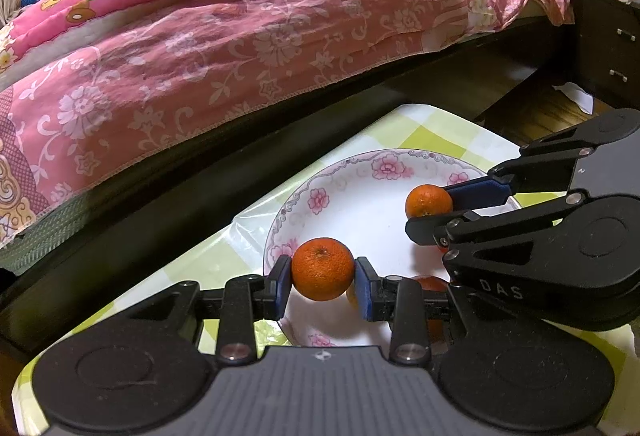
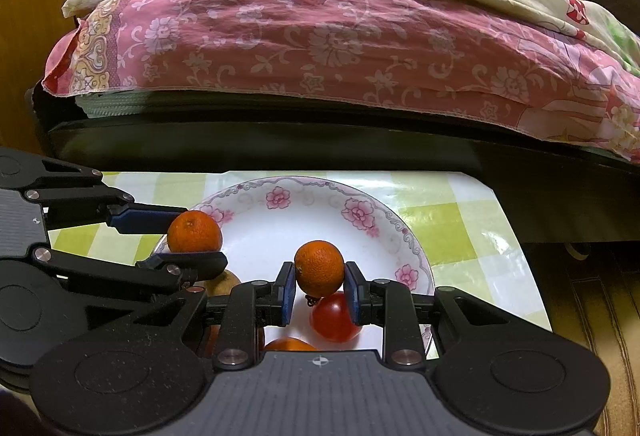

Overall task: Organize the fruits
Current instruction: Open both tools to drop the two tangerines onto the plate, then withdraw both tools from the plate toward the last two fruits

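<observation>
Both grippers hover over the flowered plate point(image 2: 404, 236) on the counter point(image 2: 460, 220), left gripper point(image 1: 322, 272) clenched on one mandarin point(image 1: 322, 268), right gripper point(image 2: 319, 268) clenched on another mandarin point(image 2: 319, 268), apparently poised to set them beside the tomato point(image 2: 334, 318)

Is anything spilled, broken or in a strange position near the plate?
Nothing stands out. Each hand-held gripper, left and right, is shut on a whole mandarin above the flowered plate. A red tomato lies on the plate. The checked table cover looks clean.
</observation>
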`<action>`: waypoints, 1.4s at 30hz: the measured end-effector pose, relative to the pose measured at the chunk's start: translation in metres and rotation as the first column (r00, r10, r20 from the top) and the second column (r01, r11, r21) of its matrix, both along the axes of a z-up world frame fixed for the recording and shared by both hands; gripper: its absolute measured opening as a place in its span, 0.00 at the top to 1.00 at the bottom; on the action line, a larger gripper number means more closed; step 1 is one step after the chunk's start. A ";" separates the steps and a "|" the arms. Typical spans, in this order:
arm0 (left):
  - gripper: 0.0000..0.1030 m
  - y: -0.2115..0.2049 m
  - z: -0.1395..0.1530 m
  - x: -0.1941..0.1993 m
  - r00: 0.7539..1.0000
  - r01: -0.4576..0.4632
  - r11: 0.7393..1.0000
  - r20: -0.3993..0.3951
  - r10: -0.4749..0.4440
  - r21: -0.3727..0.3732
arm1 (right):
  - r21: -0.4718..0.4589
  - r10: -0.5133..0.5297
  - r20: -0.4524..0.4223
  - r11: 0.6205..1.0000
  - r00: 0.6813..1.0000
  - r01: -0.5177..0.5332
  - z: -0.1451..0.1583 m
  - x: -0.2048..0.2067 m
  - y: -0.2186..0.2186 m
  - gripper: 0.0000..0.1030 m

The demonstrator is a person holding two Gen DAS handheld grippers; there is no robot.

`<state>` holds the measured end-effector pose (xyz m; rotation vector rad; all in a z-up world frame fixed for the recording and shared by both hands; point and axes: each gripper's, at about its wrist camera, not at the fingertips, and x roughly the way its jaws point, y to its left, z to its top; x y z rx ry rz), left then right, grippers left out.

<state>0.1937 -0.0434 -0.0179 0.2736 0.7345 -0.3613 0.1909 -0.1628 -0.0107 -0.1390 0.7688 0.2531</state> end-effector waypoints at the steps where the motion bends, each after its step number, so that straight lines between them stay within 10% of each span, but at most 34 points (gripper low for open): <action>1: 0.60 0.000 0.000 0.000 1.000 -0.001 1.000 0.000 0.001 0.000 | 0.000 0.000 0.001 1.000 1.000 0.000 0.000 0.000 0.000 0.79; 42: 0.59 0.000 0.004 -0.003 1.000 -0.023 1.000 0.011 0.023 -0.019 | 0.025 -0.075 -0.045 0.997 0.996 0.077 -0.001 0.002 -0.009 0.72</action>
